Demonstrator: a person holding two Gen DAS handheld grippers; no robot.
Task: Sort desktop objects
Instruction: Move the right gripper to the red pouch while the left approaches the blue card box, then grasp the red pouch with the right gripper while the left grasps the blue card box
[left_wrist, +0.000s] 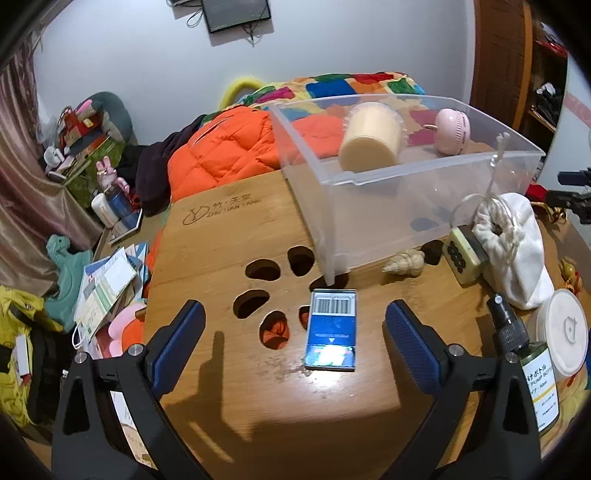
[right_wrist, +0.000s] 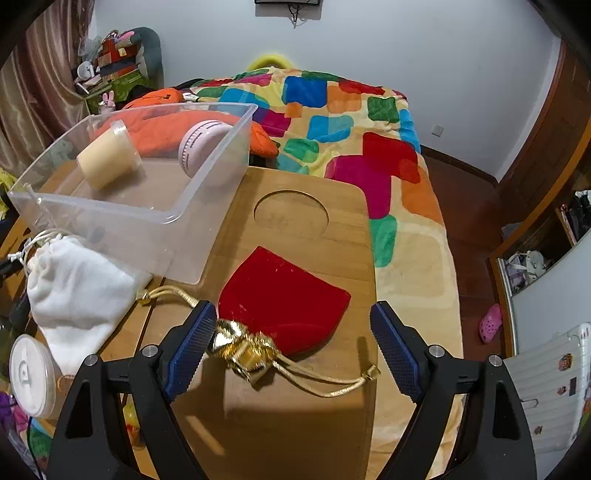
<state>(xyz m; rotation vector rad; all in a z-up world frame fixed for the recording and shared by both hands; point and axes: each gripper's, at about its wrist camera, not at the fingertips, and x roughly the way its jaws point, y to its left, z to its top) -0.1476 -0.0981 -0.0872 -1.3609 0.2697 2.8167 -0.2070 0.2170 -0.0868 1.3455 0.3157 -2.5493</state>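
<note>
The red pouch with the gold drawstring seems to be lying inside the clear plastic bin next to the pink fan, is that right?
Not quite: the red pouch lies on the bare wooden tabletop, outside the clear plastic bin. The pink fan is indeed in the bin. The right wrist view shows it.

Your bamboo desk (left_wrist: 229, 229) stands over the bed's patchwork blanket (right_wrist: 332, 110). A clear bin (left_wrist: 388, 206) sits at its far edge. In front lie a blue card box (left_wrist: 330, 332), shell (left_wrist: 404, 262), white pouch (left_wrist: 517, 254), spray bottle (left_wrist: 532, 365), and near the right edge a red pouch (right_wrist: 280, 299).
</note>
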